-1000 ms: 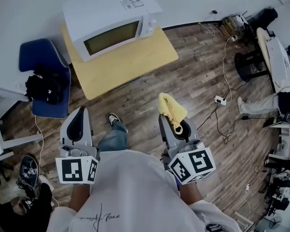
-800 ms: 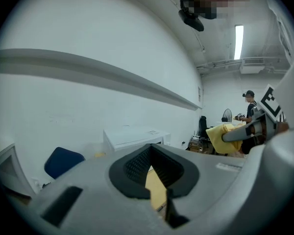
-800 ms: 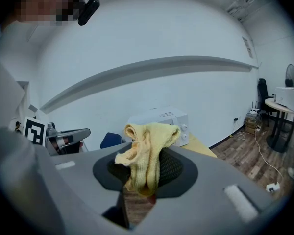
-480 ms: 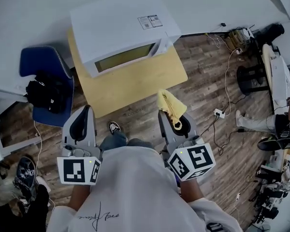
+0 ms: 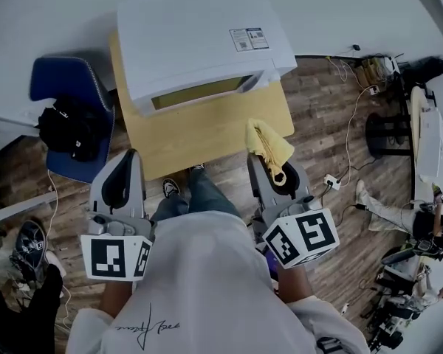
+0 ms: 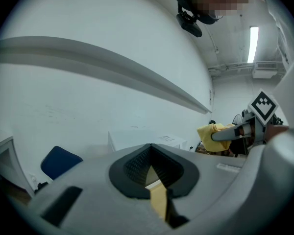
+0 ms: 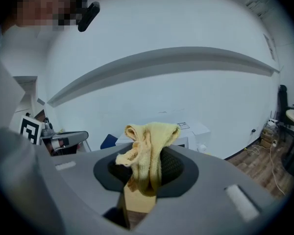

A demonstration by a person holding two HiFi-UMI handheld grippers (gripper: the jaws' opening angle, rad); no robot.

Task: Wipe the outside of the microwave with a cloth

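Jaws: right gripper (image 7: 146, 173) pinched shut on yellow cloth (image 7: 149, 143); left gripper (image 6: 150, 155) closed, empty; risk: bunched cloth could slip out w/ rubbing on microwave (image 5: 199, 39).

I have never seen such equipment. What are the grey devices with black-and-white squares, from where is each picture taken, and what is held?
There is no robot: a person holds a two-jaw gripper in each hand, and the marker cubes belong to them. One picture comes from a camera on the person's head, looking down; the other two come from cameras riding on each gripper, looking along its jaws. The left gripper is shut and empty. The right gripper is shut on a yellow cloth. Ahead, a white microwave stands on a small wooden table, not yet touched.
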